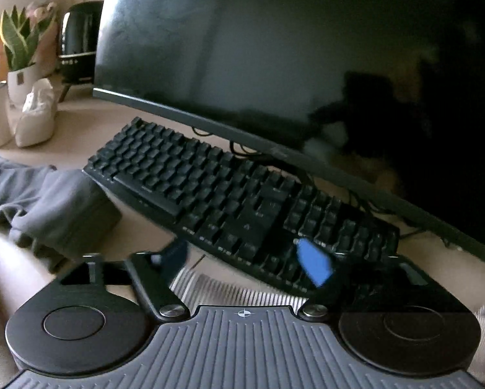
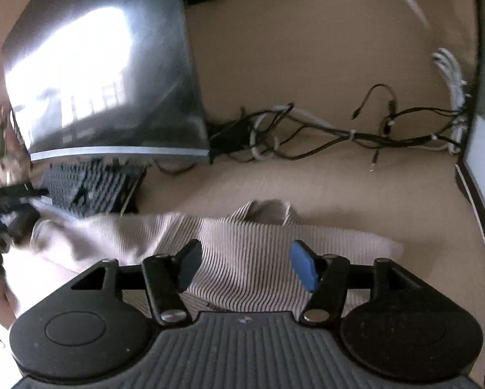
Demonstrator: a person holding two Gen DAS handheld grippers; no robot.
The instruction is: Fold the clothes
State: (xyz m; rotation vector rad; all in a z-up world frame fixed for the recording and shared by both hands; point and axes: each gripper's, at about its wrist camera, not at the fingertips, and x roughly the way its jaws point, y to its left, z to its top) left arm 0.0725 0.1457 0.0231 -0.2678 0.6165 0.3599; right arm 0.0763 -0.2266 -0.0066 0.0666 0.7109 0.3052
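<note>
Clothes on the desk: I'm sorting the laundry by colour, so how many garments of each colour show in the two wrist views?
Grey: 1, the grey garment crumpled left of the keyboard.
Beige with stripes: 1, the striped garment lying under the right tongs.
Total: 2

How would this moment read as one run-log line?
left gripper: open, empty, near keyboard | right gripper: open over striped garment | fold: unfinished
</note>
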